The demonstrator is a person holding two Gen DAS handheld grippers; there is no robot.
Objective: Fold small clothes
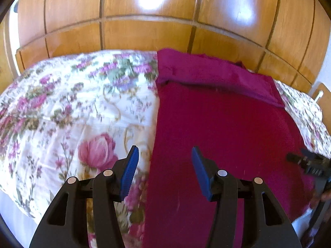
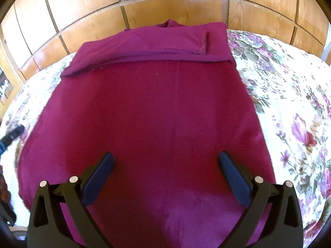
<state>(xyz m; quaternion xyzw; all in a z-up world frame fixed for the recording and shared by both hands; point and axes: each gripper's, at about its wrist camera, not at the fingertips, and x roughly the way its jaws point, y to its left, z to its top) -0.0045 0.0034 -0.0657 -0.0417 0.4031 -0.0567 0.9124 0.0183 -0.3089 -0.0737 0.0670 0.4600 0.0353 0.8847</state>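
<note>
across the upper frame the magenta garment [image 2: 157,111] has sleeves folded in; body fold remains, left gripper [image 1: 163,161] and right gripper [image 2: 165,165] spread, empty.

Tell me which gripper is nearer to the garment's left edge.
Left. The left gripper hangs open above the magenta garment's left edge; the right gripper hangs open over the garment's middle.

Garment [image 2: 157,111] lies on bedspread [image 2: 279,78], before wardrobe [image 2: 165,2].
</note>
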